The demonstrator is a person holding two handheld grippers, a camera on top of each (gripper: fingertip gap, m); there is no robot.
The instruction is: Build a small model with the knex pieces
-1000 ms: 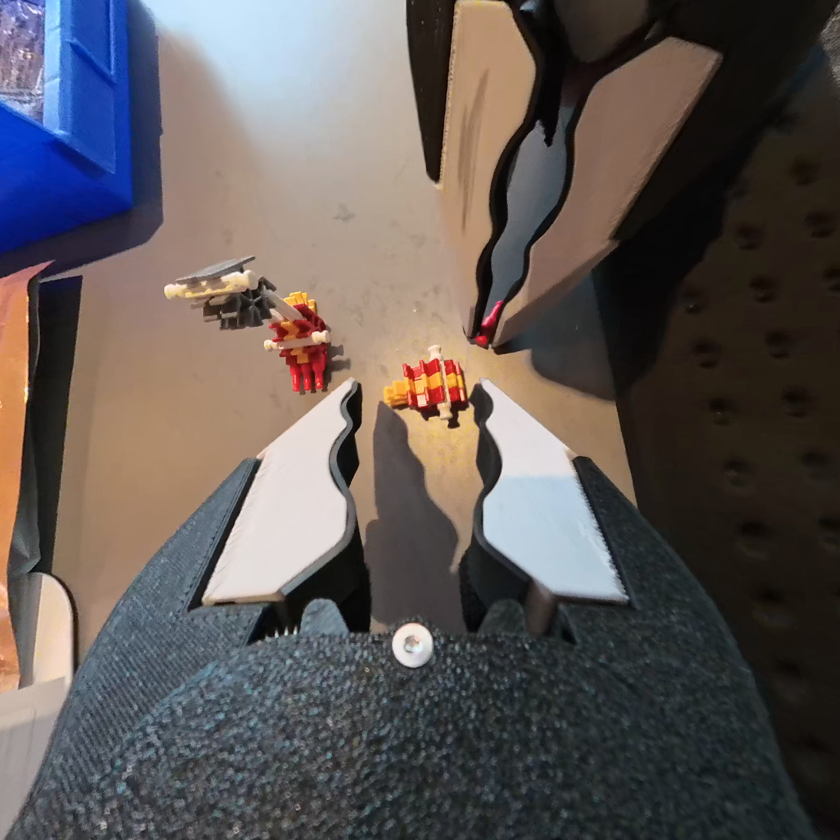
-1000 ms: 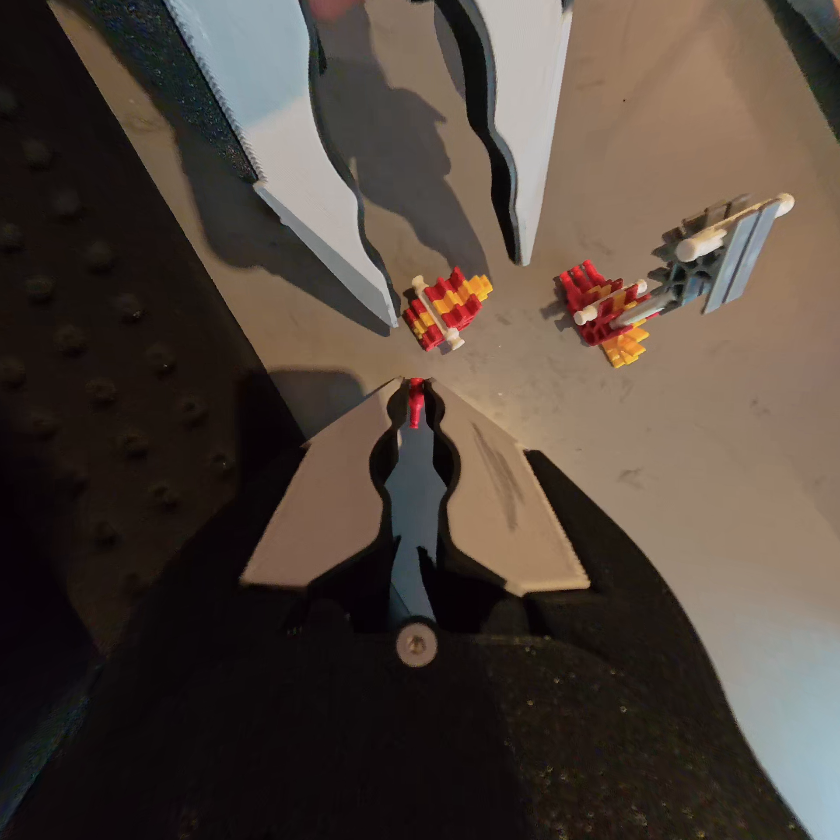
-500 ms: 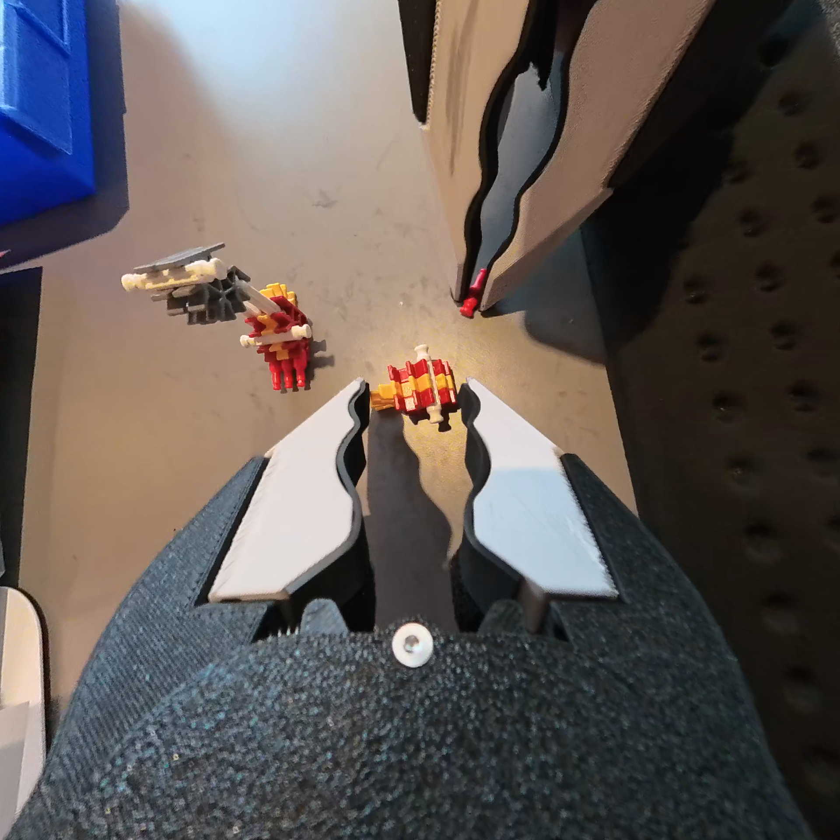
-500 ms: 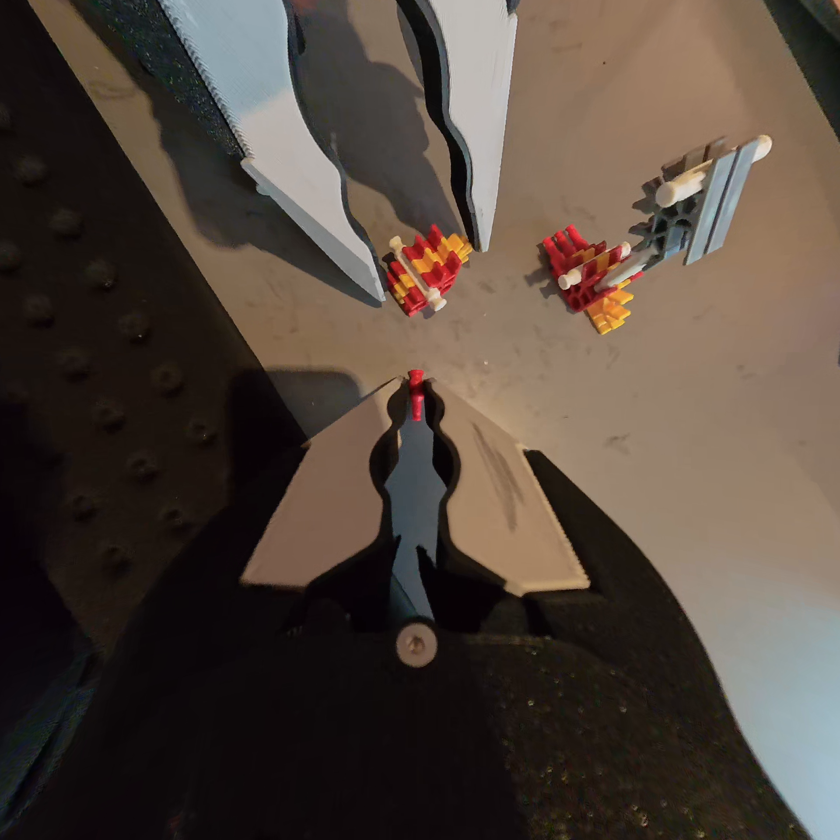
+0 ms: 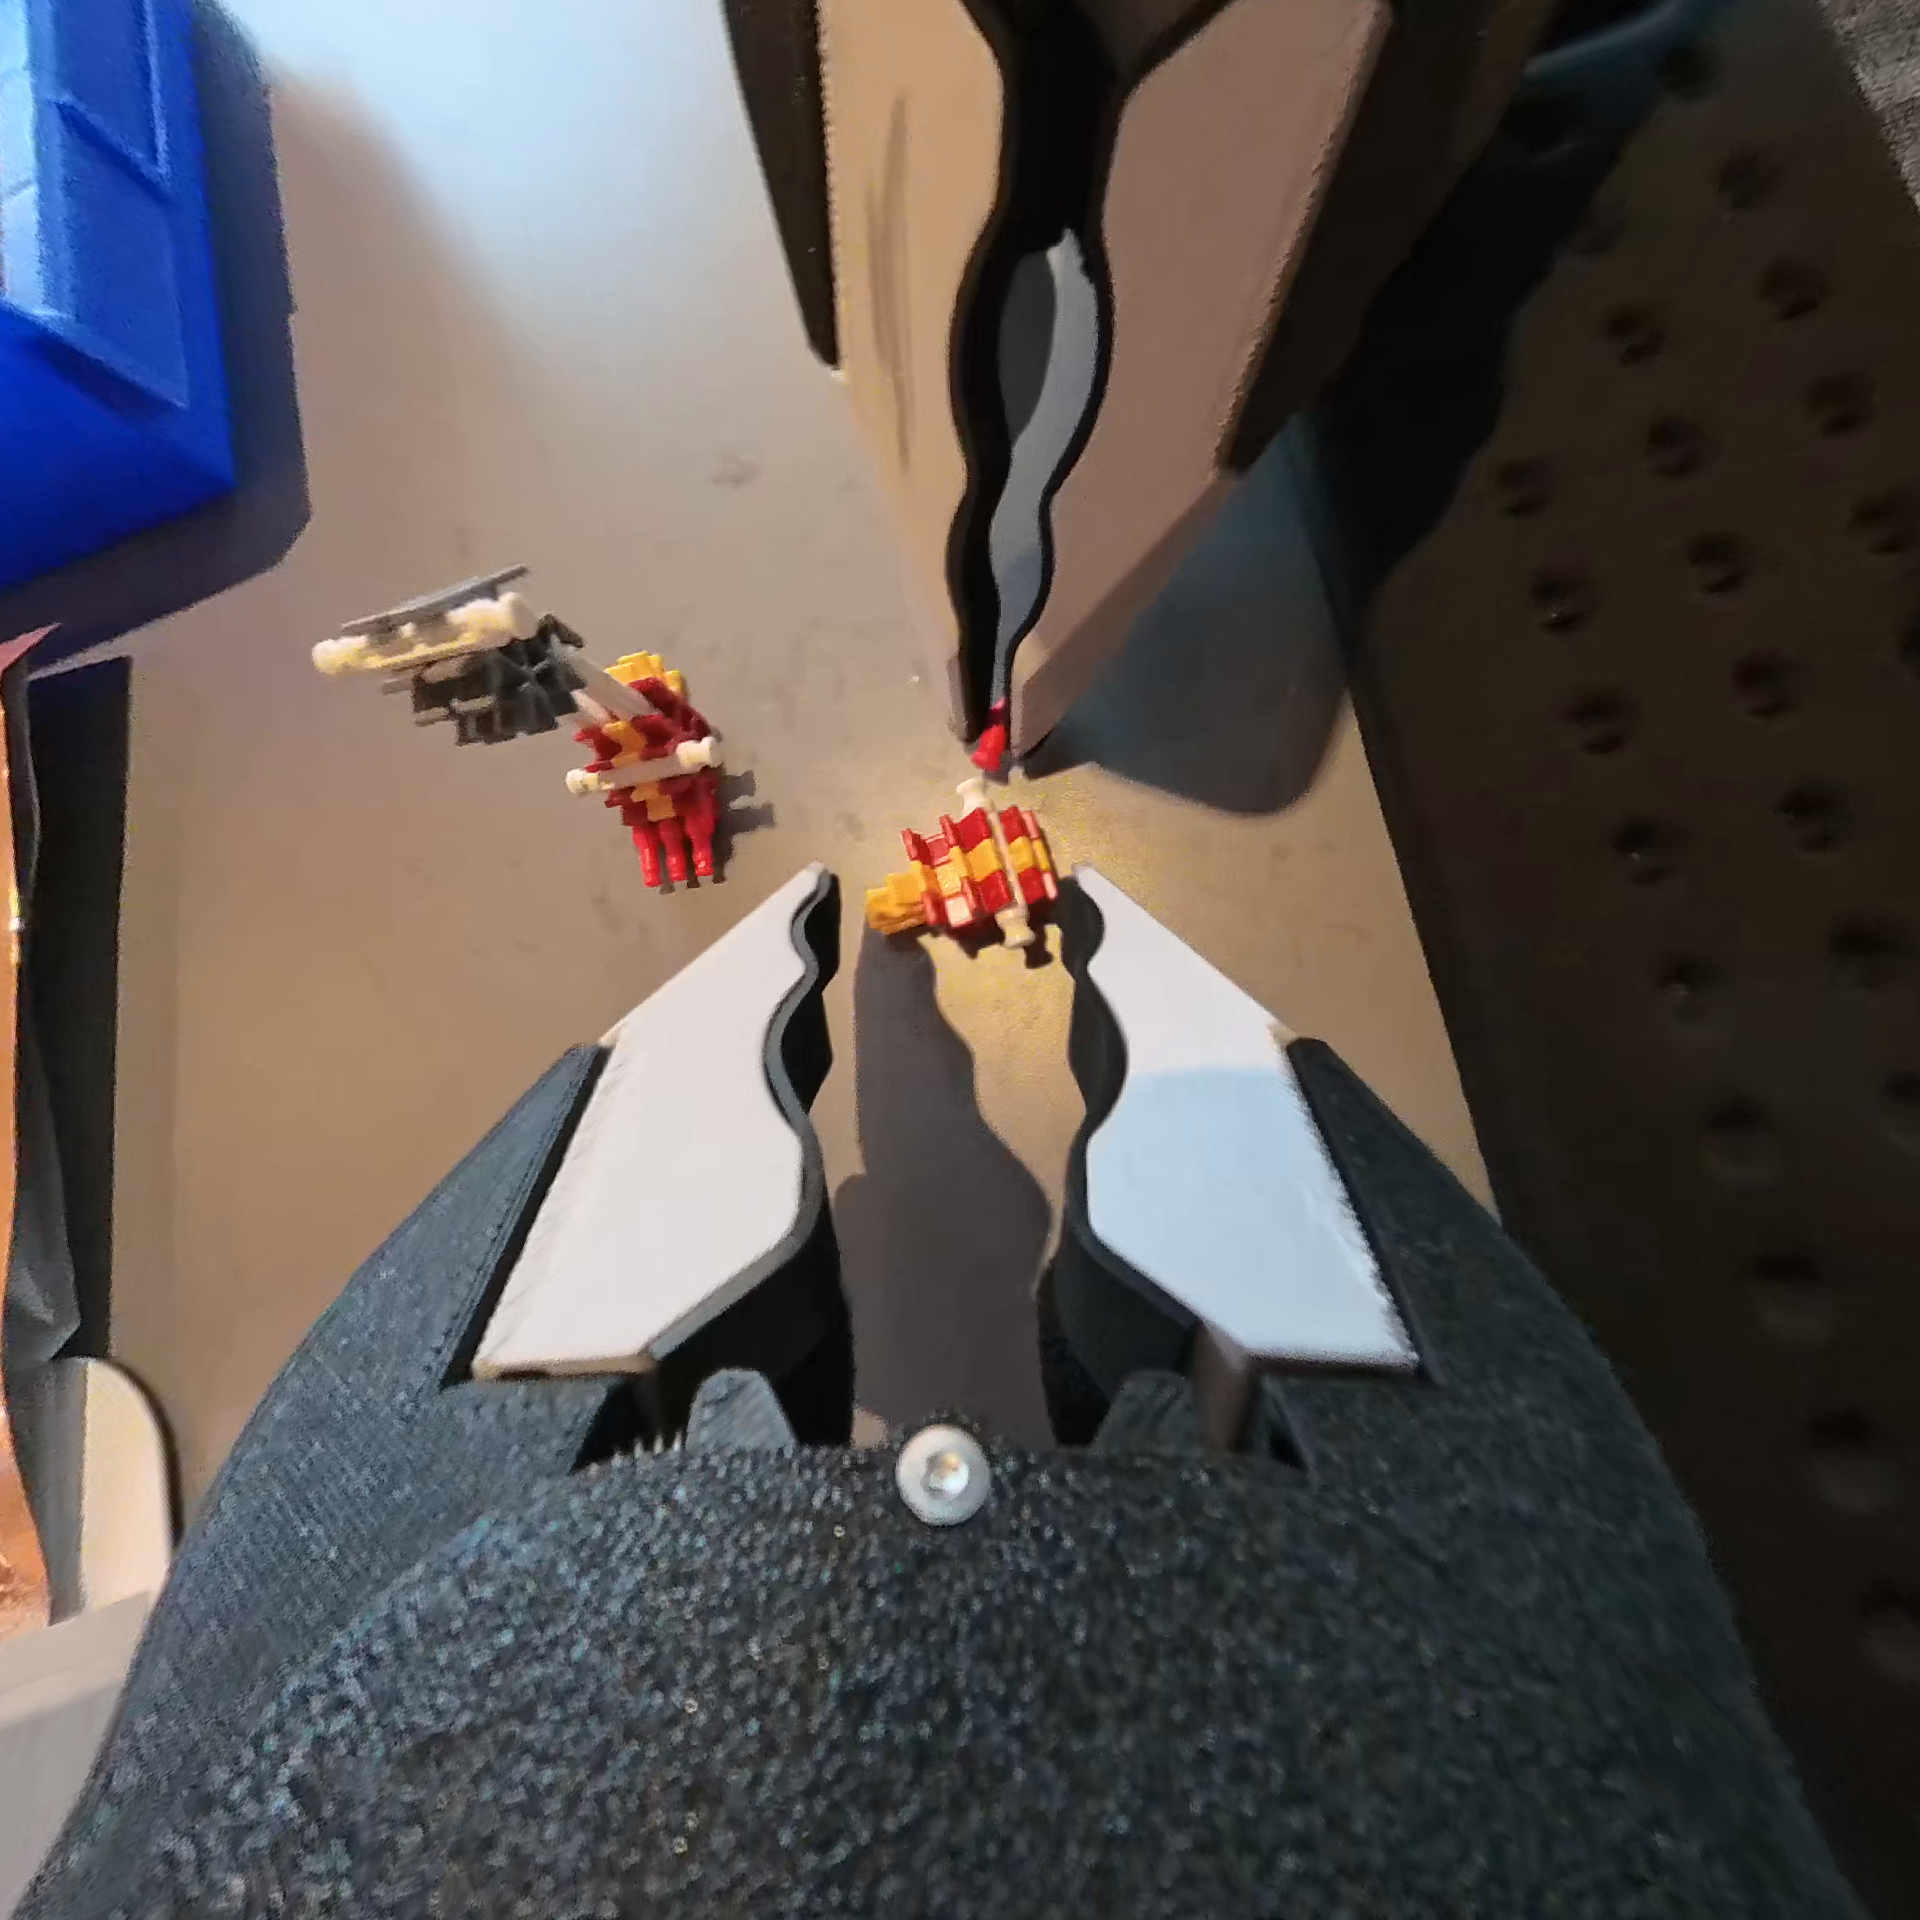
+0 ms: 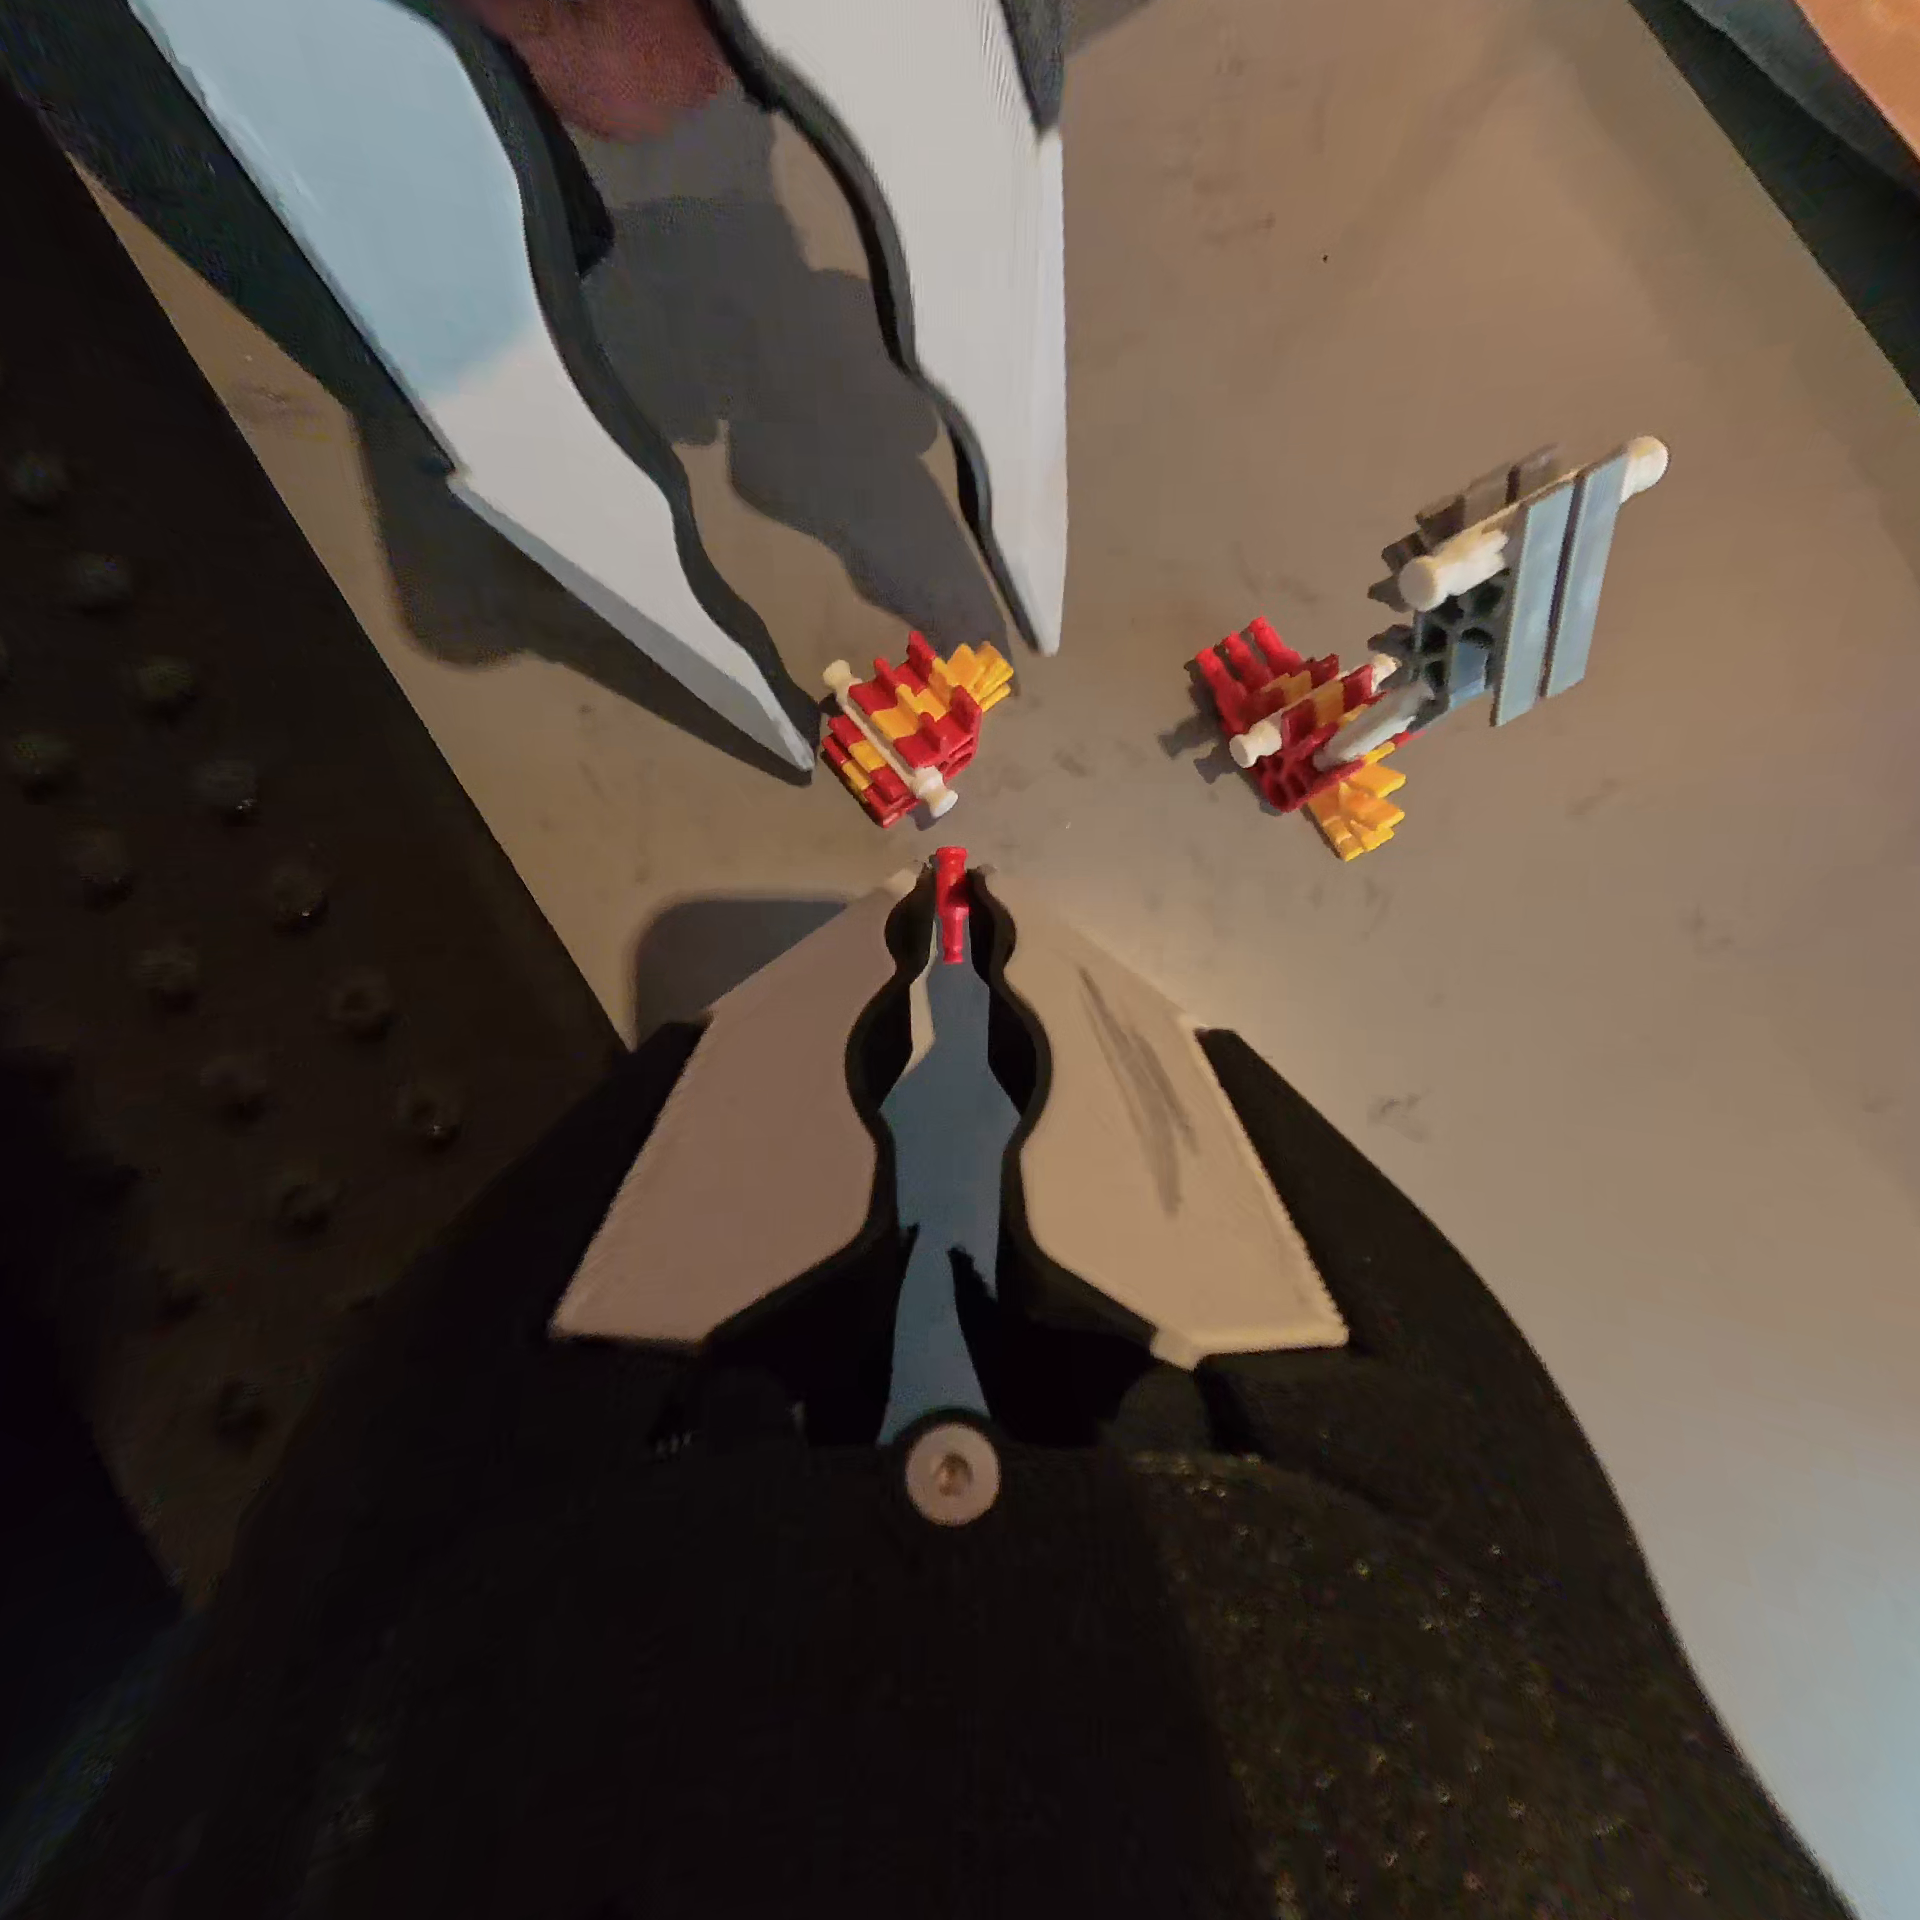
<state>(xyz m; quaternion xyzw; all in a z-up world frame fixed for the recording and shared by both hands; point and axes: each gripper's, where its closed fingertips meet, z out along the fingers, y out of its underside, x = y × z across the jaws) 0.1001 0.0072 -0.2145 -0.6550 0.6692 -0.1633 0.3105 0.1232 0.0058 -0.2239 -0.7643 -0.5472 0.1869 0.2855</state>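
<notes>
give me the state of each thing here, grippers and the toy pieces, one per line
left gripper: open, fingertips either side of the small block, not clamped
right gripper: shut on the red pin
red pin: pinched at the tips, pointing at the small block
small block: red and yellow, lying on the table
larger assembly: lying apart, untouched
blue bin: contents out of view

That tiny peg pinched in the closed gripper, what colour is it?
Red. The peg shows best in the right wrist view.

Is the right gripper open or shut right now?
Shut: the right gripper pinches a small red rod at its fingertips, which nearly meet around it.
</notes>
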